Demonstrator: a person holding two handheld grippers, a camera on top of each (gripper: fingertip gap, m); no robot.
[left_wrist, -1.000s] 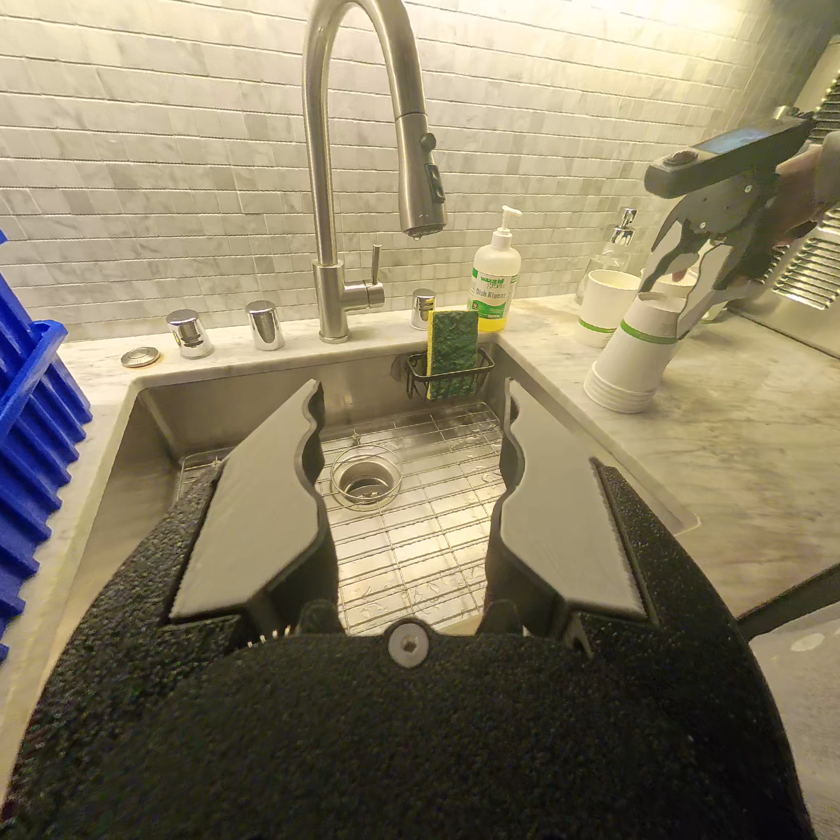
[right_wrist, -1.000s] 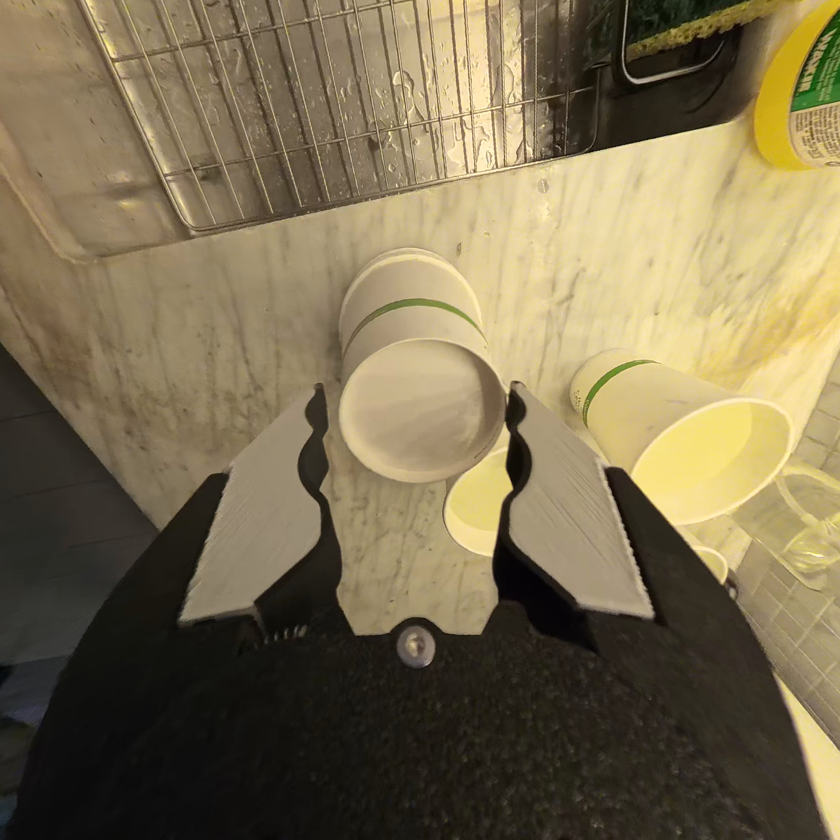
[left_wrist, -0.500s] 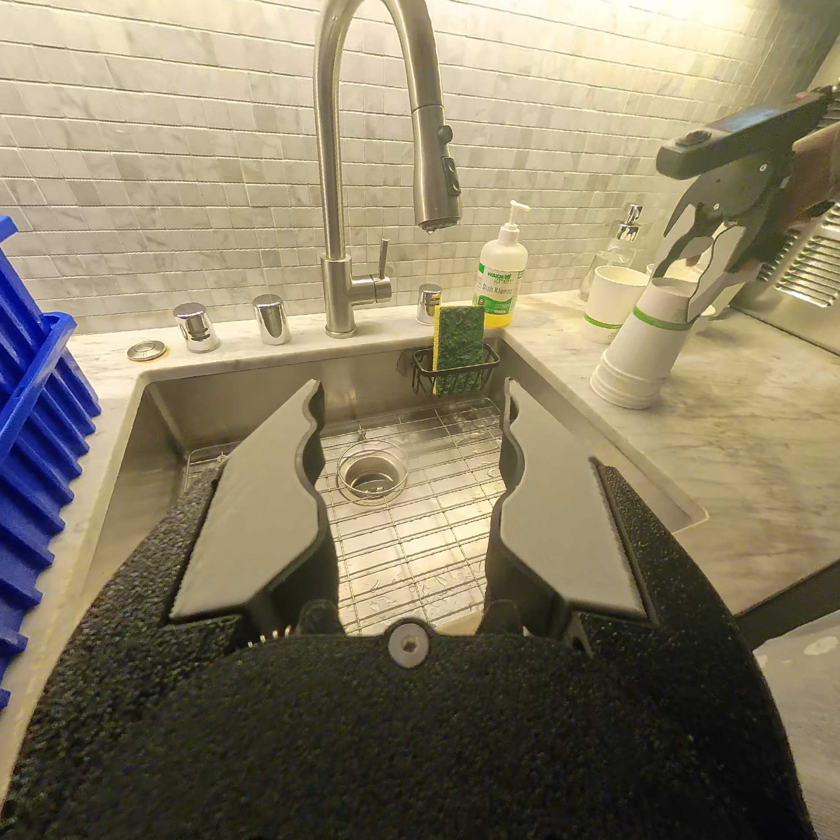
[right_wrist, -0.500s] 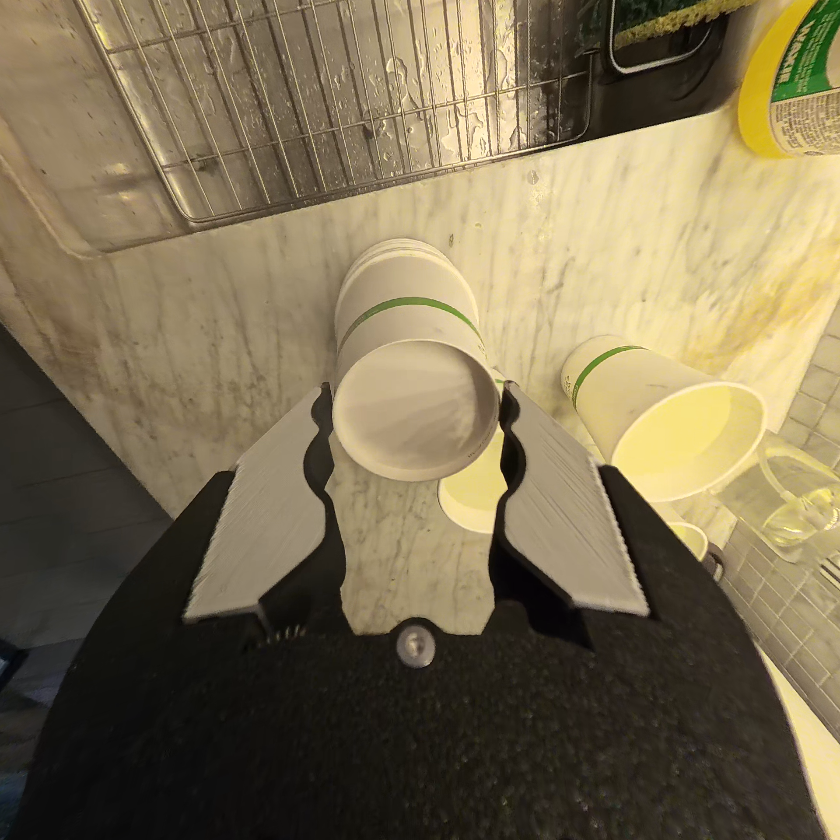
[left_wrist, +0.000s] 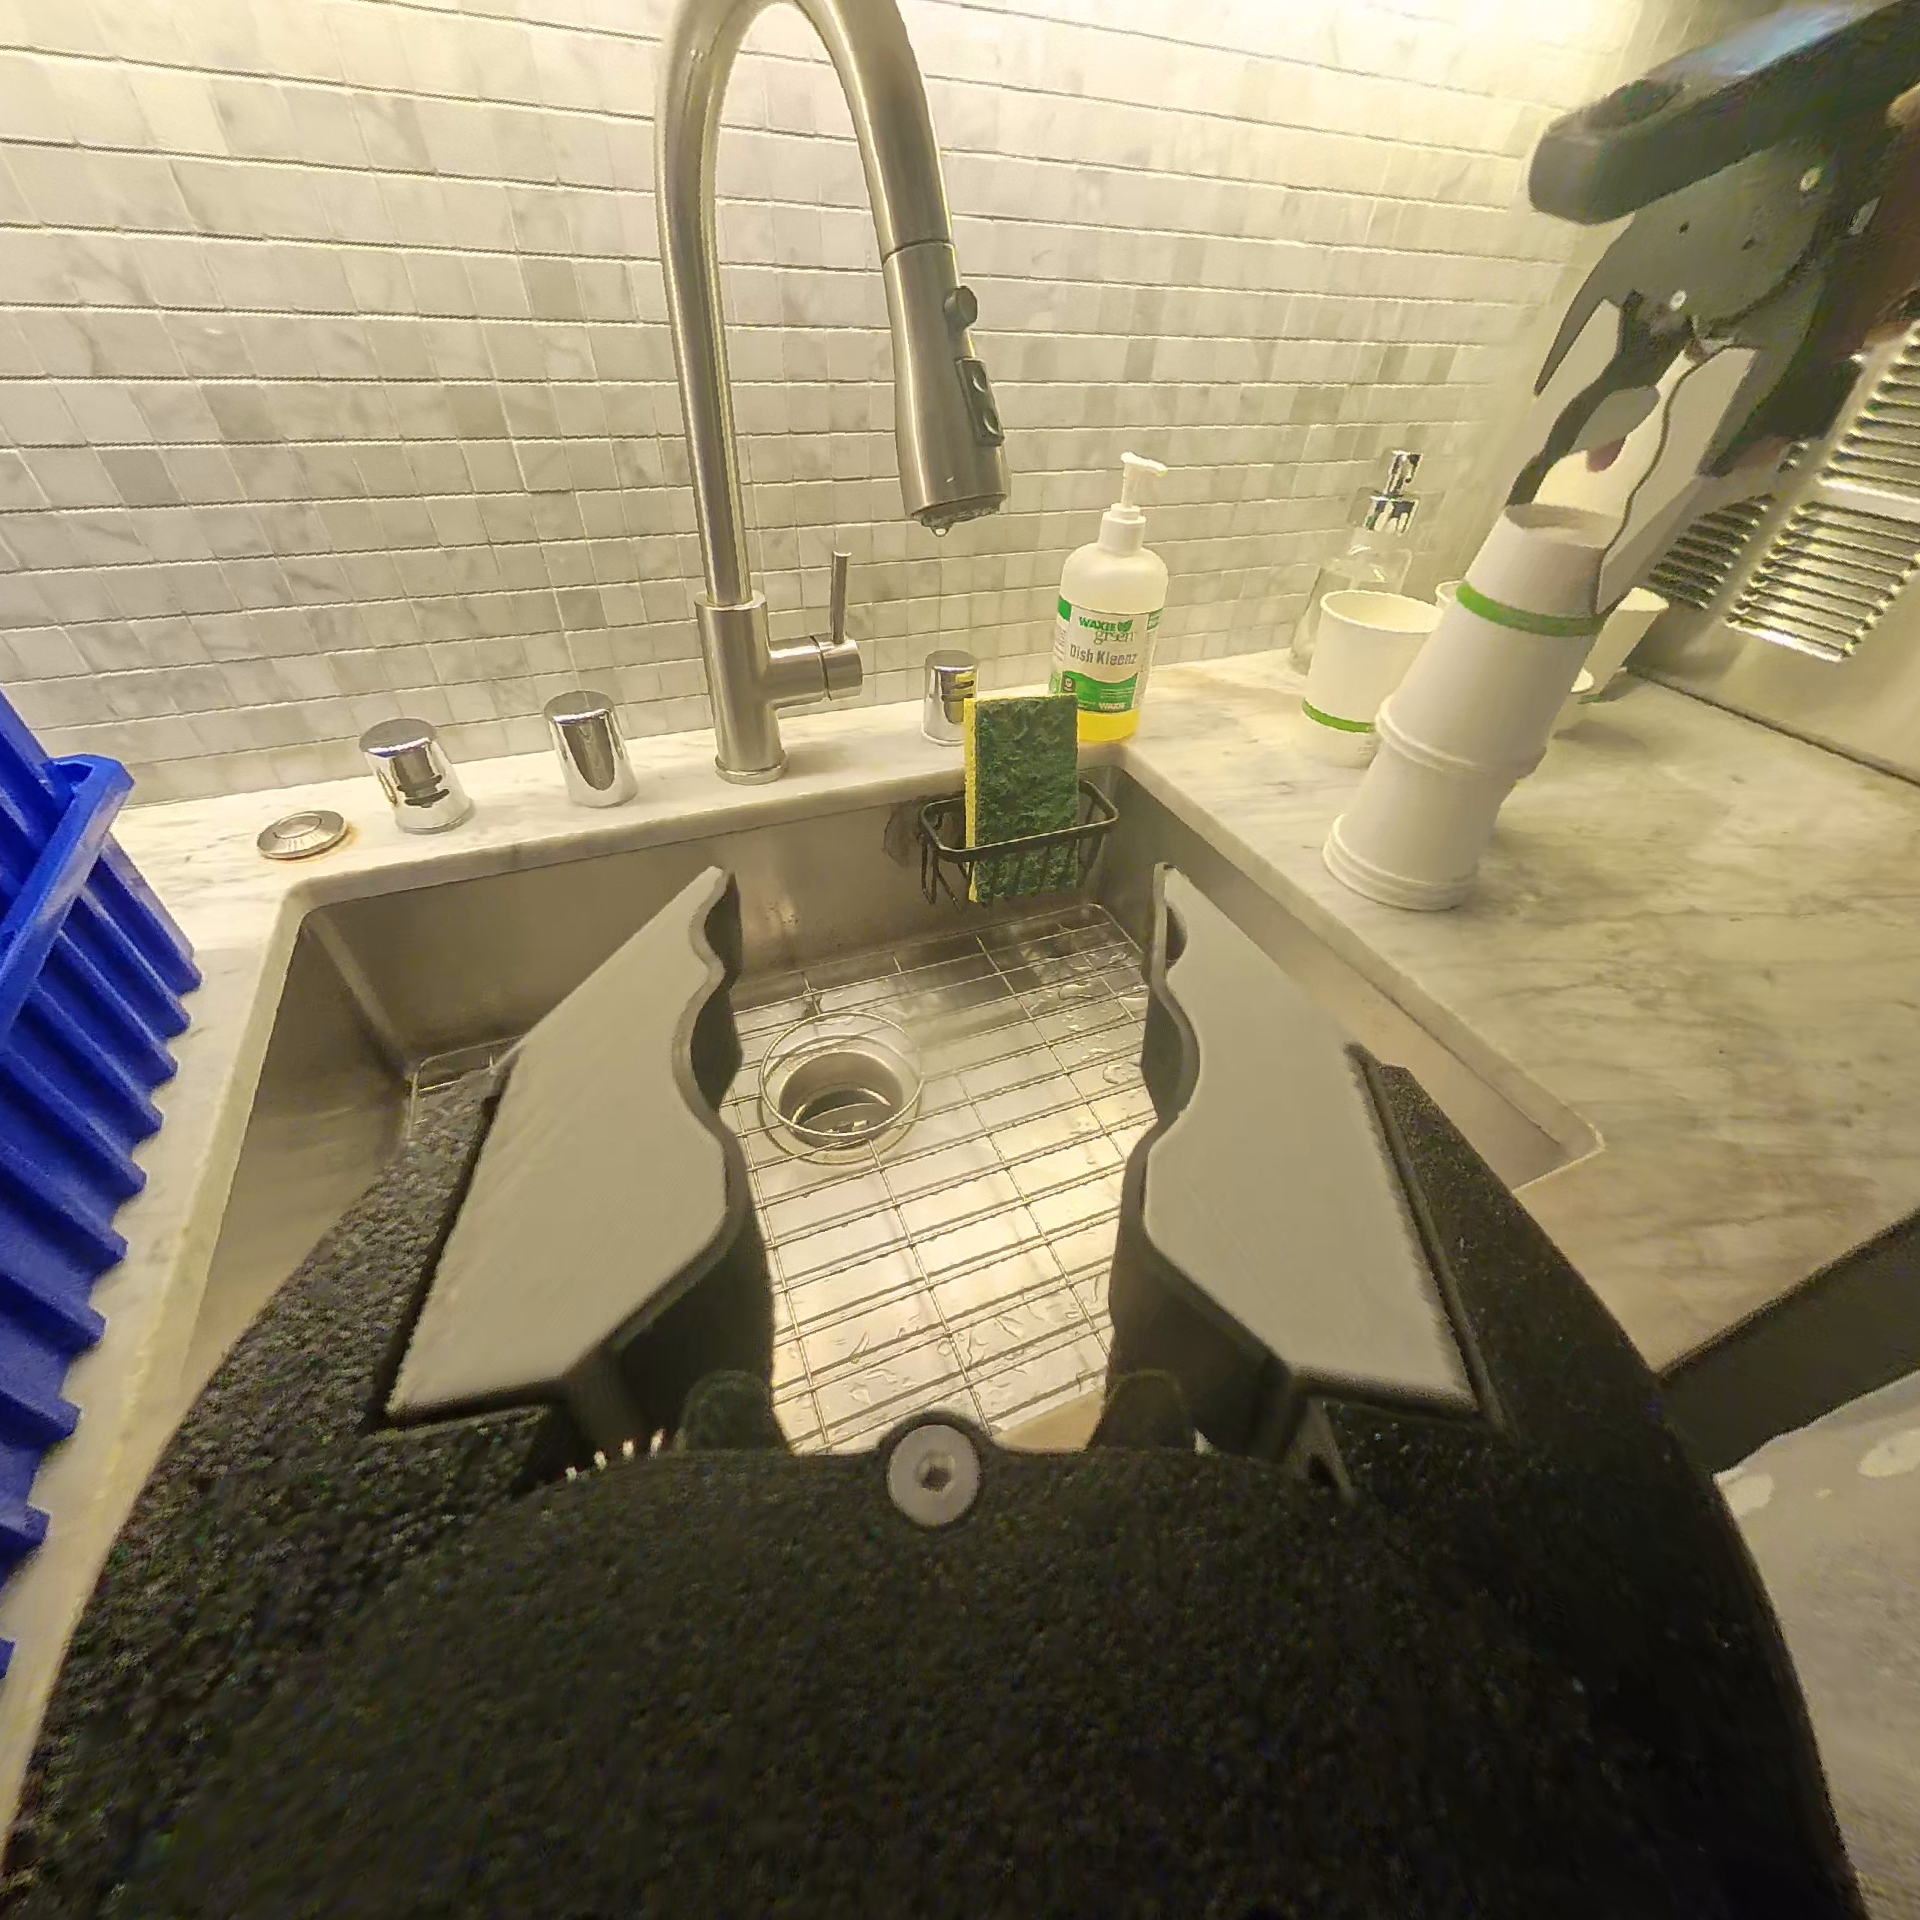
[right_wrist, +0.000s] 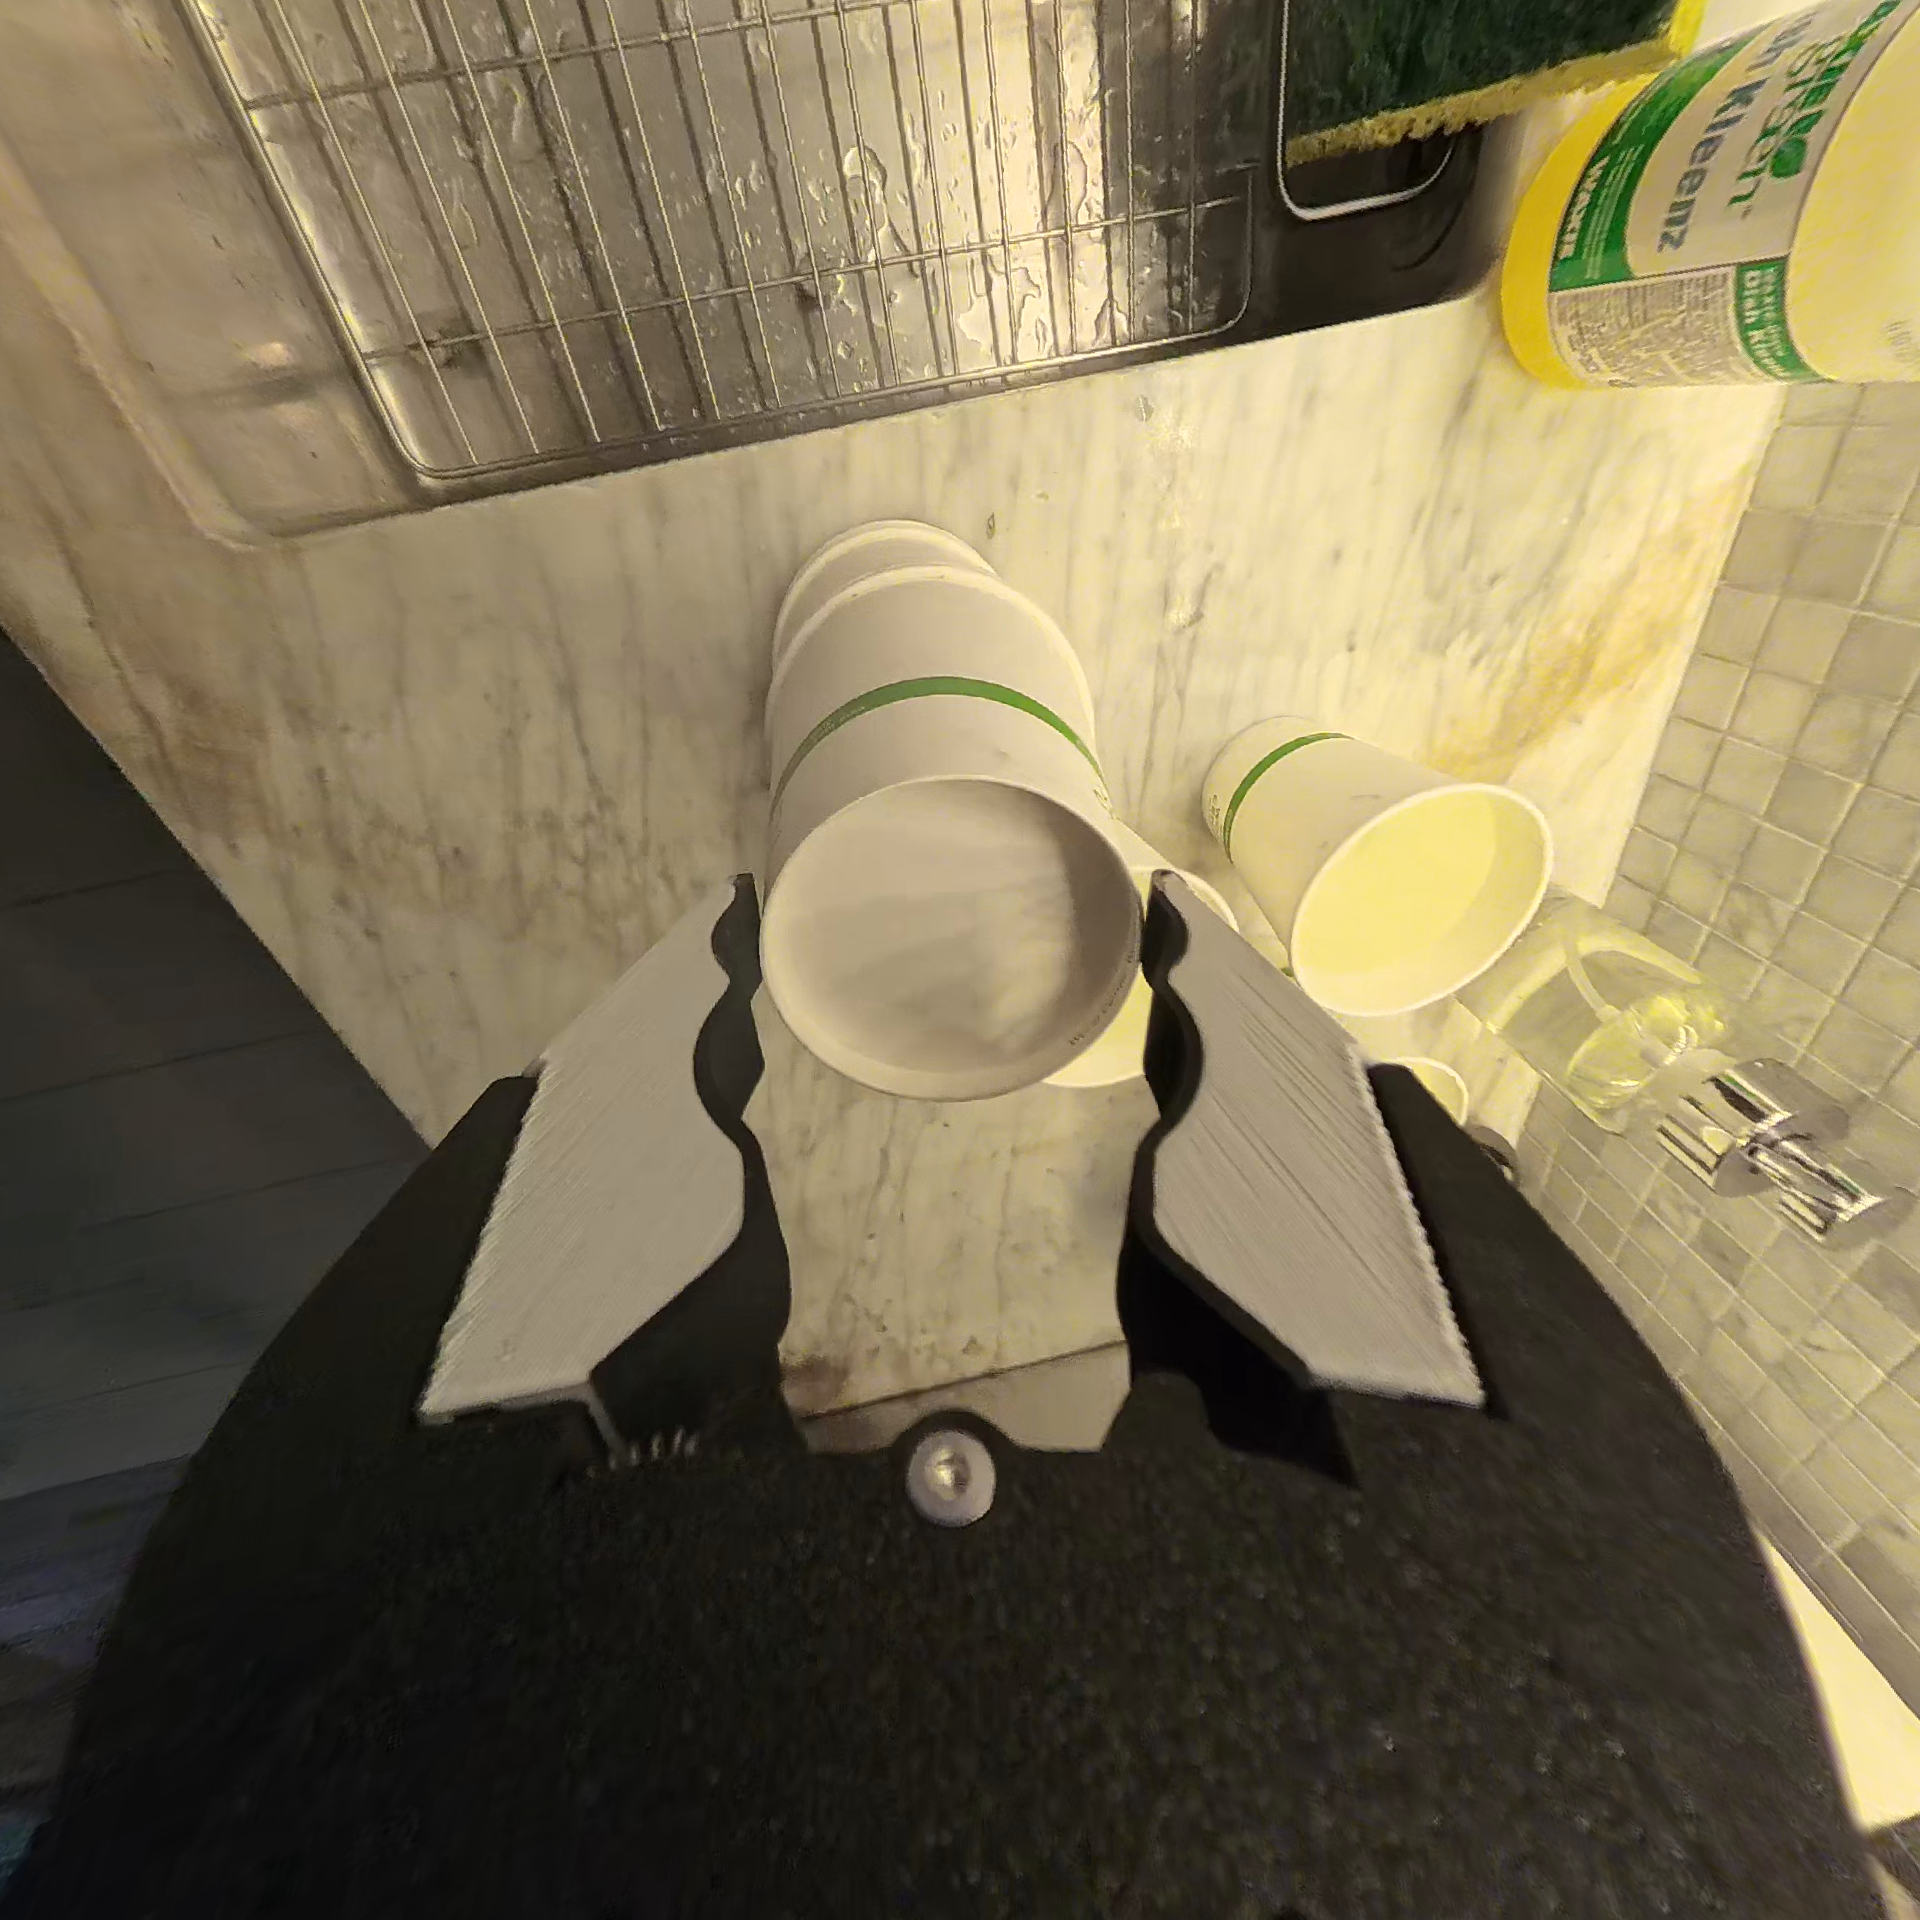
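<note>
Jaws of right gripper (right_wrist: 945, 914) flank cup stack (right_wrist: 925, 727), marble counter (right_wrist: 520, 748).

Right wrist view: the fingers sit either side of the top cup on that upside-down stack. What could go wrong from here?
1. The stack of paper cups leans; a sideways pull could tip it onto the upright cup beside it.
2. Nested cups may lift together, not the top one alone.
3. The right gripper could crush the thin wall if it squeezes hard.
</note>
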